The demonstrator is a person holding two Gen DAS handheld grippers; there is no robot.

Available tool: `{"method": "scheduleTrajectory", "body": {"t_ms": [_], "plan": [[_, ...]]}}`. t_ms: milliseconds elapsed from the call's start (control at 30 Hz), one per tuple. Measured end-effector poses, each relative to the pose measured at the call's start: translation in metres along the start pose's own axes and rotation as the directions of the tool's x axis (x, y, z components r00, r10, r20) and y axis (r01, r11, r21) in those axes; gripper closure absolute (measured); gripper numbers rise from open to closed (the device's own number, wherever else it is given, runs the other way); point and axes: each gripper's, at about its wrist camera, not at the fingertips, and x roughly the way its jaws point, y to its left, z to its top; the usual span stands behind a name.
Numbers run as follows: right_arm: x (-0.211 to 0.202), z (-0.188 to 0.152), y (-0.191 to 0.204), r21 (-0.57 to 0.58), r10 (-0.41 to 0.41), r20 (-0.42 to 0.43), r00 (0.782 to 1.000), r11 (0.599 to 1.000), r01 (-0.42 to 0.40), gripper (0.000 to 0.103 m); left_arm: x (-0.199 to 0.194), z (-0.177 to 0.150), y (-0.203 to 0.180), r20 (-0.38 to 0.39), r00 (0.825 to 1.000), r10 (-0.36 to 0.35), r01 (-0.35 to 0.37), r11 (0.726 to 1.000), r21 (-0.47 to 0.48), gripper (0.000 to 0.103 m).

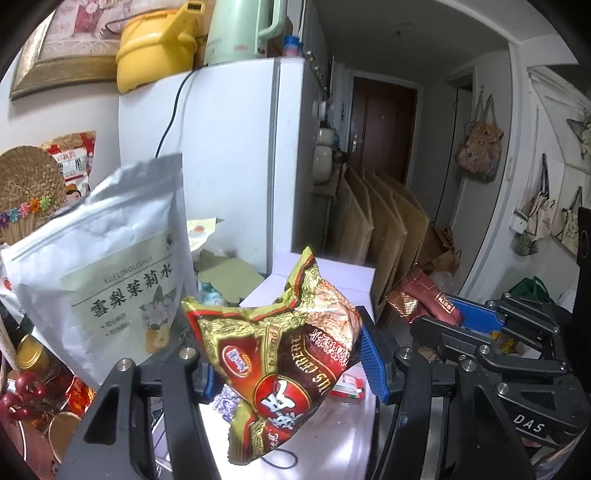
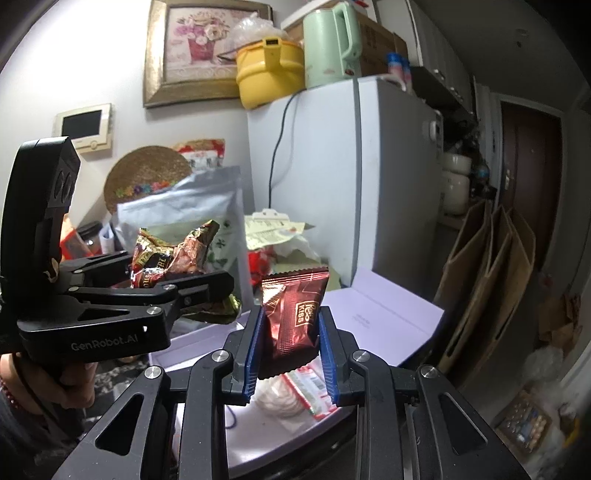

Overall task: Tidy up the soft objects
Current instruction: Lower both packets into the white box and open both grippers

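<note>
My left gripper (image 1: 291, 363) is shut on a crinkled gold-and-red cereal bag (image 1: 280, 354) and holds it in the air above the pale lilac box lid (image 1: 332, 275). It also shows in the right wrist view (image 2: 173, 254), left of centre. My right gripper (image 2: 290, 354) is shut on a small dark red "Kiss" snack packet (image 2: 293, 317), upright between the blue pads. That packet and gripper show in the left wrist view (image 1: 424, 297) at the right. A large silver stand-up pouch (image 1: 110, 266) stands at the left behind the cereal bag.
A white fridge (image 1: 236, 147) stands behind, with a yellow pot (image 1: 155, 48) and a green kettle (image 1: 240, 29) on top. Flat cardboard sheets (image 1: 384, 221) lean at the right. A red-and-white packet (image 2: 310, 391) and a white wrapped item (image 2: 277, 400) lie on the surface below.
</note>
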Motion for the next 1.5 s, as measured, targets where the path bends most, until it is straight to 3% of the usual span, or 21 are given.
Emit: {"method": "scheduleTrajectory", "body": {"t_ms": [333, 700, 1500], "plan": [[0.041, -0.013, -0.013, 0.033, 0.002, -0.099, 0.995, 0.999, 0.001, 0.075, 0.044, -0.014, 0.005, -0.114, 0.993, 0.012, -0.01, 1.0, 0.02, 0.044], [0.077, -0.036, -0.02, 0.065, 0.022, -0.225, 0.974, 0.998, -0.008, 0.075, 0.073, -0.034, 0.008, -0.204, 0.978, 0.038, -0.028, 0.998, 0.049, 0.044], [0.135, -0.059, -0.025, 0.079, 0.033, -0.373, 0.927, 0.997, -0.004, 0.073, 0.127, -0.072, 0.033, -0.402, 0.915, 0.039, -0.052, 0.998, -0.023, 0.044]]}}
